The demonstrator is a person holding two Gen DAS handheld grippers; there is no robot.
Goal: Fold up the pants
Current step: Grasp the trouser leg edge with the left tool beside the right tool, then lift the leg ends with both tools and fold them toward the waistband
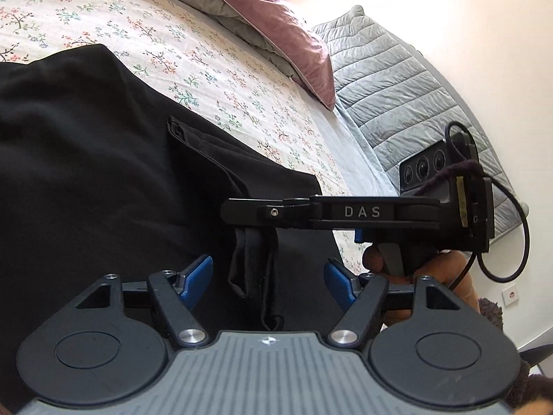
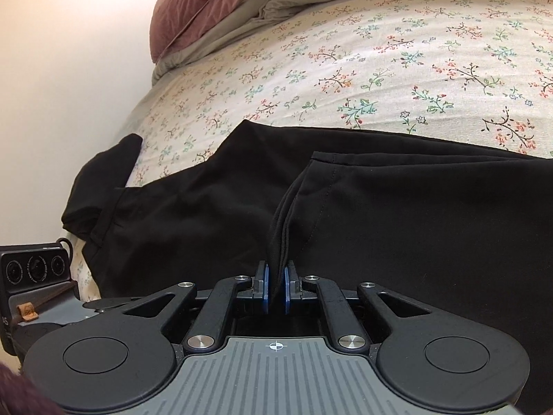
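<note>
Pants, black thin woven cloth [image 2: 414, 214]: limp, light; right gripper [image 2: 275, 287] pinches bunched hem, left gripper [image 1: 268, 282] spread at six o'clock beneath; grasp hanging fold.

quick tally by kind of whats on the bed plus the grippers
black pants: 1
floral sheet: 1
mauve pillow: 1
grey-green duvet: 1
grey quilted blanket: 1
grippers: 2, left gripper open, right gripper shut on the pants
total: 7
</note>
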